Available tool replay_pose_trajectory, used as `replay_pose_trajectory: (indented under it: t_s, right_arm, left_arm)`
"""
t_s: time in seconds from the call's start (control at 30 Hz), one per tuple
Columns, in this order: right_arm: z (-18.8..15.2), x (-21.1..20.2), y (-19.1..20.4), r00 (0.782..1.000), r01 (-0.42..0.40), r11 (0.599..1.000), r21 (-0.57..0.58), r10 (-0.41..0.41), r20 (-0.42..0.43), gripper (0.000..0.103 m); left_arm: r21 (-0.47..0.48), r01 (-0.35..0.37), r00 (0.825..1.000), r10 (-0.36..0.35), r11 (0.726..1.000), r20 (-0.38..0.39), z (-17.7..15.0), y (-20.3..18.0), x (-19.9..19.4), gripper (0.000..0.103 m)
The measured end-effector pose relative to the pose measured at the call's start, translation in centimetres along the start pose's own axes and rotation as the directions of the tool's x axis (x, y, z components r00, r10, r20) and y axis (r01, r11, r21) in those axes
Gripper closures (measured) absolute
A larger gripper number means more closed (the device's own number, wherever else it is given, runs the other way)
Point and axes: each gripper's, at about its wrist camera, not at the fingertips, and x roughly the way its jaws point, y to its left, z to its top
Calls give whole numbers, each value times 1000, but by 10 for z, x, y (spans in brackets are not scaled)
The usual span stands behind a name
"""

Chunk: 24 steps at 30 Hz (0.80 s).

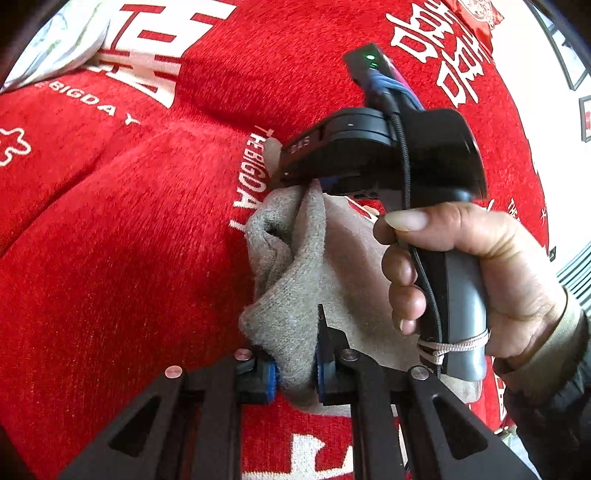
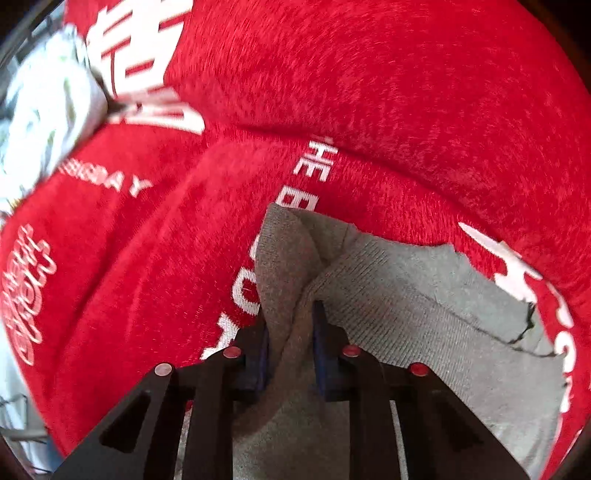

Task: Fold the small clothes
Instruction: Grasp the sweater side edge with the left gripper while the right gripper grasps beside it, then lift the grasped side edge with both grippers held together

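A small grey knit garment (image 1: 295, 266) hangs bunched over a red plush cover. My left gripper (image 1: 295, 365) is shut on its near edge, cloth squeezed between the blue pads. The right gripper (image 1: 291, 177), held by a hand, shows in the left wrist view, pinching the garment's far upper edge. In the right wrist view my right gripper (image 2: 290, 343) is shut on a fold of the grey garment (image 2: 406, 295), which spreads to the right over the red cover.
The red cover (image 1: 129, 240) with white lettering fills both views (image 2: 369, 92). A white patterned cloth (image 1: 55, 40) lies at the upper left, also seen in the right wrist view (image 2: 44, 122). A red packet (image 1: 476, 14) sits at top right.
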Motion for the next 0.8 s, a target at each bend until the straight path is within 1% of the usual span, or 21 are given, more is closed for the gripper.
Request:
replay_pose_trajectory:
  t_s: [0.13, 0.23, 0.33, 0.53, 0.8]
  right_arm:
    - [0, -9, -18, 995, -101, 990, 94, 98, 37, 83]
    - [-2, -18, -32, 983, -179, 972, 153, 170, 72, 83]
    - [-6, -27, -46, 971, -233, 953, 193, 215, 108, 83]
    - [-14, -44, -68, 953, -290, 928, 235, 258, 159, 83]
    - [-26, -66, -97, 942, -321, 908, 271, 276, 192, 83]
  left_arm:
    - [31, -17, 1000, 16, 999, 9, 1, -10, -10, 88]
    - [62, -37, 999, 37, 997, 12, 2, -18, -13, 89]
    - [82, -53, 999, 52, 995, 12, 5, -28, -15, 89]
    - [141, -101, 995, 101, 985, 4, 9, -52, -14, 89]
    - [191, -157, 987, 162, 969, -11, 10, -76, -11, 89]
